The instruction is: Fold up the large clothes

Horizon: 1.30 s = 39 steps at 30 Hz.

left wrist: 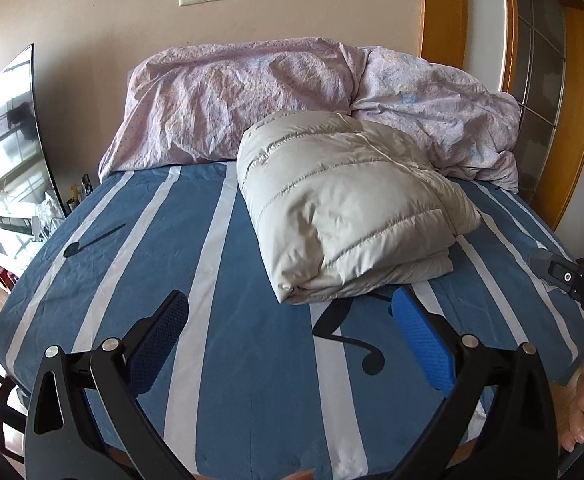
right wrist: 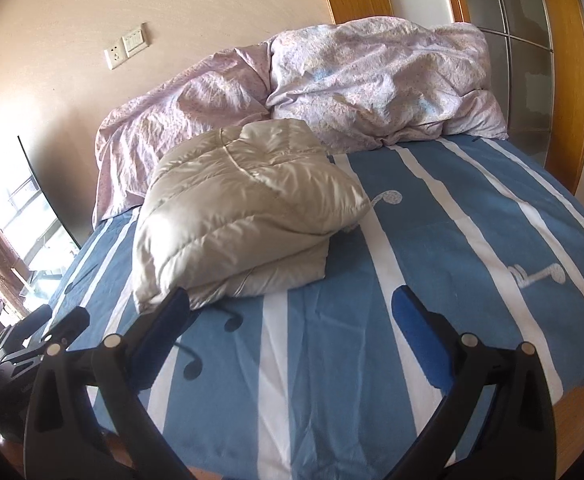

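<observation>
A beige quilted down jacket (left wrist: 343, 208) lies folded into a thick bundle on the blue-and-white striped bed sheet (left wrist: 232, 360). It also shows in the right wrist view (right wrist: 236, 212). My left gripper (left wrist: 292, 320) is open and empty, held above the sheet just short of the jacket's near edge. My right gripper (right wrist: 292, 312) is open and empty, its left finger close to the jacket's near corner, not touching as far as I can tell. The body of the right gripper shows at the right edge of the left wrist view (left wrist: 575, 280).
A crumpled pink duvet (left wrist: 292, 96) is heaped at the head of the bed against the wall, also in the right wrist view (right wrist: 351, 92). A television (left wrist: 8, 140) stands left of the bed. A wooden door frame (left wrist: 579, 100) is at right.
</observation>
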Motion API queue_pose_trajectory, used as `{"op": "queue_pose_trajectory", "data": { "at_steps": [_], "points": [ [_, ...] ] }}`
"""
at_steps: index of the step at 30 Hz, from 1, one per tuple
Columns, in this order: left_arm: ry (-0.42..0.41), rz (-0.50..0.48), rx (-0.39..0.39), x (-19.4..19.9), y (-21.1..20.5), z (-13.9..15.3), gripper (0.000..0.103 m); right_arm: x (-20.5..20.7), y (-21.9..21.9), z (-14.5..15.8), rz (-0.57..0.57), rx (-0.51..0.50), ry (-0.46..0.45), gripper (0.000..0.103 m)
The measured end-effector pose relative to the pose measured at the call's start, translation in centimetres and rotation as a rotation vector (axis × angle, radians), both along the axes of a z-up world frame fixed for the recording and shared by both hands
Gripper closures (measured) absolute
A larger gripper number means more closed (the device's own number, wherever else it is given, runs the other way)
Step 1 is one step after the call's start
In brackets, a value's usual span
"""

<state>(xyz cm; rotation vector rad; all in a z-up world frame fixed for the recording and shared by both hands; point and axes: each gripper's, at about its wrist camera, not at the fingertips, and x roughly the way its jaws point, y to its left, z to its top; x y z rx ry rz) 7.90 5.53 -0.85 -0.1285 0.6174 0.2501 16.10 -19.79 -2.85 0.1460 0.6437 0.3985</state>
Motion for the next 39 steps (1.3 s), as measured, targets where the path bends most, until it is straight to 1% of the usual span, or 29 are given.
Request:
{"op": "queue_pose_trajectory", "data": {
  "at_steps": [5,10,13,20,25,36,39],
  "points": [
    [0.004,0.003,-0.009,-2.1,-0.5,0.5,0.001,-2.4,0.0,0.6,0.029,-0.005,-0.015,0.002],
    [0.015,-0.020,0.023,-3.0,-2.0,1.0,0.001,-4.5,-0.3,1.3,0.040,-0.002,-0.046,0.002],
    [0.007,-0.030,0.038,-3.3,-2.7,1.4,0.001,-4.8,-0.7,1.2,0.037,0.015,-0.037,0.002],
    [0.015,-0.050,0.031,-3.5,-3.6,1.9,0.001,-4.9,-1.3,0.6,0.038,0.040,0.000,0.002],
    [0.022,-0.060,0.017,-3.6,-4.1,2.0,0.001,-5.4,-1.5,0.7,0.041,0.043,-0.005,0.002],
    [0.011,-0.077,-0.010,-4.4,-4.6,2.9,0.001,-6.4,-2.5,1.3,0.053,0.086,-0.009,0.002],
    [0.006,-0.077,-0.003,-4.5,-4.7,3.0,0.001,-6.5,-2.6,1.4,0.053,0.089,-0.011,0.002]
  ]
}}
